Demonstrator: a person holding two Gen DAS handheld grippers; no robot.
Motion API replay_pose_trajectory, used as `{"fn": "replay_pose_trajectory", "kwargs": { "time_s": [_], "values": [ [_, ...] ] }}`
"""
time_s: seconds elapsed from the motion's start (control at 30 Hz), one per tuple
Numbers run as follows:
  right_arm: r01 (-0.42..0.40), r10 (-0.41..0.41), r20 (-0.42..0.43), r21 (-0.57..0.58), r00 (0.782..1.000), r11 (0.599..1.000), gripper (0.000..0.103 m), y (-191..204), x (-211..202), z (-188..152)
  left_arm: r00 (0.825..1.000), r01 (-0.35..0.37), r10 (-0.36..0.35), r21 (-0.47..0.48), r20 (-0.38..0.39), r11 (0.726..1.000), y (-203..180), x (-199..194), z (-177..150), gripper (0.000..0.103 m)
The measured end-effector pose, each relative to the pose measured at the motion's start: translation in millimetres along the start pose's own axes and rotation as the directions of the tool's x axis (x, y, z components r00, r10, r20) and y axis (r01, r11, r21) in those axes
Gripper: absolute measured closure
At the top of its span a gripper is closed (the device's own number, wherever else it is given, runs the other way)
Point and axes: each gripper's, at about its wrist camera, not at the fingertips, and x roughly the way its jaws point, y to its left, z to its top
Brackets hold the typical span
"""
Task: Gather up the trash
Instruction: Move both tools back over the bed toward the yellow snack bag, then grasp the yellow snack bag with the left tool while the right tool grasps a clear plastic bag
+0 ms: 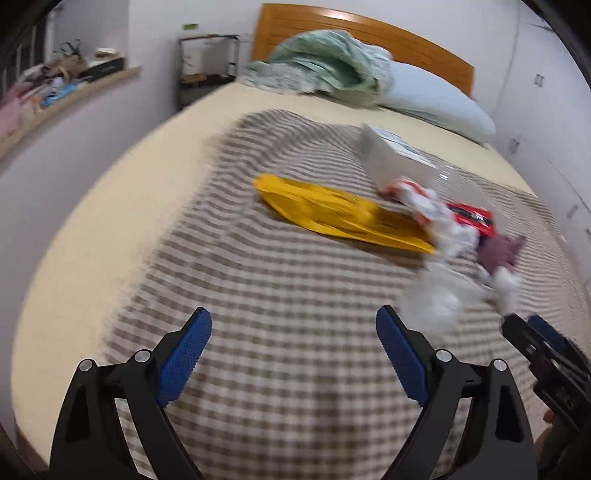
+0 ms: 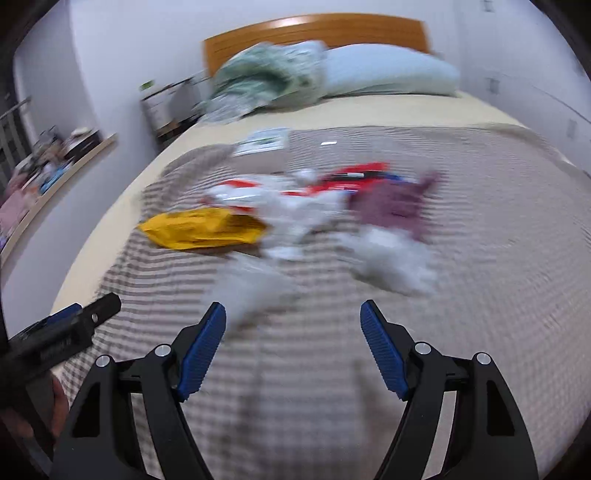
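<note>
Trash lies on a checked blanket (image 1: 277, 295) on the bed. A flat yellow bag (image 1: 343, 214) (image 2: 203, 229) lies to the left. Beside it are a crumpled white and red wrapper (image 1: 428, 206) (image 2: 280, 206), a red packet (image 1: 472, 218) (image 2: 354, 181), a purple wrapper (image 1: 498, 251) (image 2: 395, 206), a white box (image 1: 395, 158) and clear crumpled plastic (image 1: 436, 302) (image 2: 391, 258). My left gripper (image 1: 293, 332) is open and empty, short of the yellow bag. My right gripper (image 2: 293, 321) is open and empty, just short of the clear plastic. Both views are blurred.
A green quilt (image 1: 325, 62) and a pale pillow (image 1: 439, 99) lie by the wooden headboard (image 1: 369, 33). A black bedside rack (image 1: 207, 66) and a cluttered window ledge (image 1: 66, 85) are to the left. The wall runs along the right.
</note>
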Motion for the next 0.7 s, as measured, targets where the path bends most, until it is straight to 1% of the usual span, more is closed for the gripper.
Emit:
{"fn": "replay_pose_trajectory", "kwargs": {
  "time_s": [0.03,0.1,0.17,0.2,0.23,0.27,0.3,0.33,0.37,0.4,0.47,0.53,0.57,0.63,0.7],
  "values": [
    [-0.016,0.015,-0.008,-0.019,1.0,1.0,0.031,6,11,5,1.0,0.001,-0.001,-0.016,-0.003,1.0,7,4,3,0.015],
    [-0.016,0.014,-0.034,-0.046,0.999,0.999,0.031,13,33,14,1.0,0.018,-0.019,-0.044,-0.02,0.999,13,8,4,0.015],
    [-0.03,0.028,-0.058,-0.036,0.998,0.999,0.031,12,47,17,0.999,0.039,-0.041,-0.053,-0.029,0.998,16,12,5,0.015],
    [-0.056,0.055,-0.08,-0.01,0.995,0.998,0.031,8,55,18,0.998,0.05,-0.051,-0.049,-0.032,0.998,15,14,4,0.015],
    [-0.089,0.091,-0.105,0.02,0.99,0.996,0.038,3,61,16,0.998,0.057,-0.058,-0.041,-0.034,0.998,13,18,5,0.015],
    [-0.12,0.125,-0.126,0.05,0.984,0.992,0.051,-1,65,13,0.998,0.058,-0.059,-0.035,-0.037,0.998,10,20,3,0.015],
    [-0.149,0.16,-0.15,0.081,0.976,0.985,0.08,-6,67,10,0.997,0.057,-0.058,-0.029,-0.046,0.998,7,23,1,0.015],
    [-0.166,0.179,-0.149,0.096,0.972,0.981,0.089,-9,61,6,0.997,0.057,-0.059,-0.027,-0.058,0.998,6,27,0,0.015],
    [-0.173,0.185,-0.138,0.094,0.973,0.98,0.091,-12,52,5,0.996,0.06,-0.061,-0.028,-0.07,0.998,4,32,0,0.015],
    [-0.172,0.18,-0.104,0.081,0.978,0.982,0.094,-15,35,9,0.993,0.071,-0.074,-0.034,-0.088,0.997,3,37,-1,0.015],
    [-0.156,0.156,0.001,0.058,0.988,0.986,0.095,-23,-4,19,0.99,0.088,-0.093,-0.047,-0.104,0.995,1,41,-2,0.015],
    [-0.116,0.109,0.107,0.062,0.988,0.991,0.096,-38,-41,29,0.988,0.114,-0.119,-0.055,-0.097,0.992,-2,40,-4,0.015],
    [-0.074,0.061,0.165,0.069,0.984,0.995,0.096,-49,-60,33,0.987,0.131,-0.135,-0.05,-0.084,0.99,-4,38,-4,0.015],
    [0.011,-0.031,0.219,0.092,0.975,0.996,0.096,-65,-77,32,0.986,0.155,-0.157,-0.035,-0.06,0.987,-10,35,-4,0.015],
    [0.038,-0.067,0.231,0.127,0.971,0.991,0.096,-81,-83,29,0.984,0.175,-0.175,-0.01,-0.037,0.985,-19,33,-5,0.015]
  ]
}}
